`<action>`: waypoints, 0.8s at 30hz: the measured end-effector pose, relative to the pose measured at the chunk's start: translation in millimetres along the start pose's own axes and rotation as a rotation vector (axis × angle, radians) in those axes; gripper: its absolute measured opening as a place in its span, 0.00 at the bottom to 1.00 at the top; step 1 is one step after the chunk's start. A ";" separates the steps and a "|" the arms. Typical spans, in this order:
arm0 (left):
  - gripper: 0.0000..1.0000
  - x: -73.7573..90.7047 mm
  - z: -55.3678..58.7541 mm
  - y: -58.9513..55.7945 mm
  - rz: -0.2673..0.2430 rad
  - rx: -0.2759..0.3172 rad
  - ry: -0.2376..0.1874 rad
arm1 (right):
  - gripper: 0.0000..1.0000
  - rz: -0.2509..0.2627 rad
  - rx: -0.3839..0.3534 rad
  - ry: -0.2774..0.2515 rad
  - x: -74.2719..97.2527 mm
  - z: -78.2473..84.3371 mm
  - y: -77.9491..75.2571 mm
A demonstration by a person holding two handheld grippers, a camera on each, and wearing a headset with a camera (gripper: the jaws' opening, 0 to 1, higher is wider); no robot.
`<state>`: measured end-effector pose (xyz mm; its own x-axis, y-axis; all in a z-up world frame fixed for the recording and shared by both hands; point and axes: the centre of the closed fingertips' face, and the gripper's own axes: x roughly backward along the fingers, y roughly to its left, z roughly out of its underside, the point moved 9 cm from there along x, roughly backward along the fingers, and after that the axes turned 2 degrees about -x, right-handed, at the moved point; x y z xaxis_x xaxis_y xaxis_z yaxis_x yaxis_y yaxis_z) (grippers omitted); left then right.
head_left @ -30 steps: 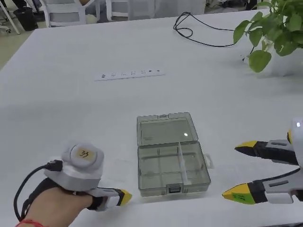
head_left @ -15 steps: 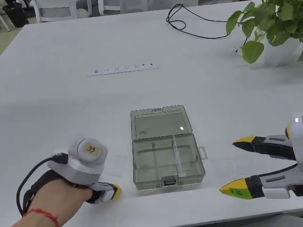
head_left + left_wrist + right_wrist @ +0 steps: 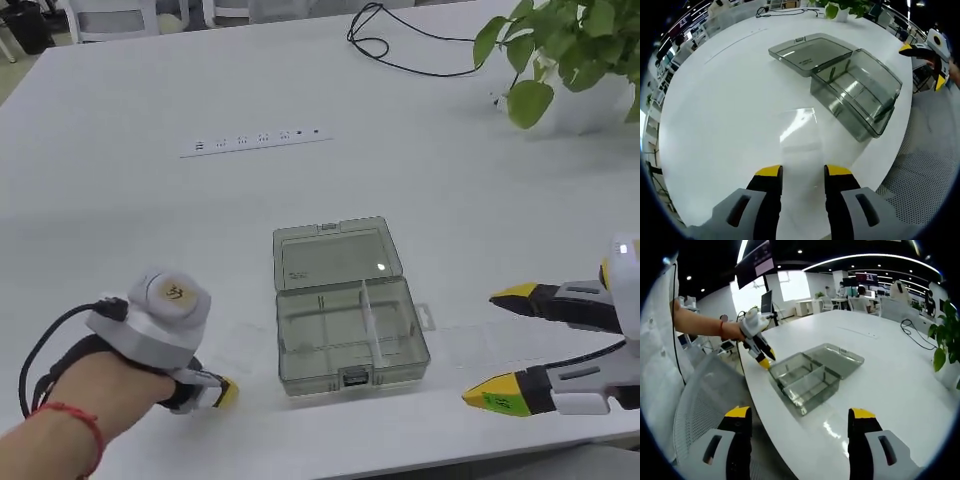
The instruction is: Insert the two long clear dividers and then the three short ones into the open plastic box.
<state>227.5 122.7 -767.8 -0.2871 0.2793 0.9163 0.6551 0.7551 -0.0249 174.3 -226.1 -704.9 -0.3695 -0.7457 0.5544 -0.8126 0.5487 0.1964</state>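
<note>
Since the earlier frame, the left hand-held gripper (image 3: 802,171) has drawn a little further from the front left corner of the open plastic box (image 3: 320,372), while the right hand-held gripper (image 3: 502,346) has kept its station to the right of the box; the head view itself has also shifted. The box sits near the front edge of the worktop (image 3: 150,220) with its lid (image 3: 335,255) folded flat behind it. One clear divider (image 3: 366,318) already stands in the base, running from the hinge side to the latch side. A second clear piece (image 3: 799,121) lies flat on the worktop between the left jaws and the box; we cannot tell whether it is a long or a short one. The left jaws stand narrowly parted and empty, and the right jaws stand wide apart and empty. We judge the step in hand to be picking up that flat piece. Because it is thin and lies flush, we recommend pinching it by one edge. We then turn it upright and align it with its slots before pressing it down.
</note>
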 end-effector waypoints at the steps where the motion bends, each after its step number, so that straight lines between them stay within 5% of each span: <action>1: 0.32 0.0 -0.4 -0.4 -0.001 -0.004 0.005 | 0.80 0.001 0.005 0.002 0.1 0.4 -0.2; 11: 0.32 -0.4 -4.1 -2.9 -0.025 0.010 0.038 | 0.82 -0.004 0.031 0.027 0.7 3.5 -1.6; 24: 0.30 1.5 -1.8 1.0 0.007 0.093 -0.015 | 0.82 -0.005 0.050 0.056 -2.2 6.6 -1.3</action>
<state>229.0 122.8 -765.8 -0.2937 0.2930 0.9099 0.5893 0.8050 -0.0690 173.1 -227.6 -711.7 -0.3411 -0.7253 0.5980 -0.8364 0.5246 0.1592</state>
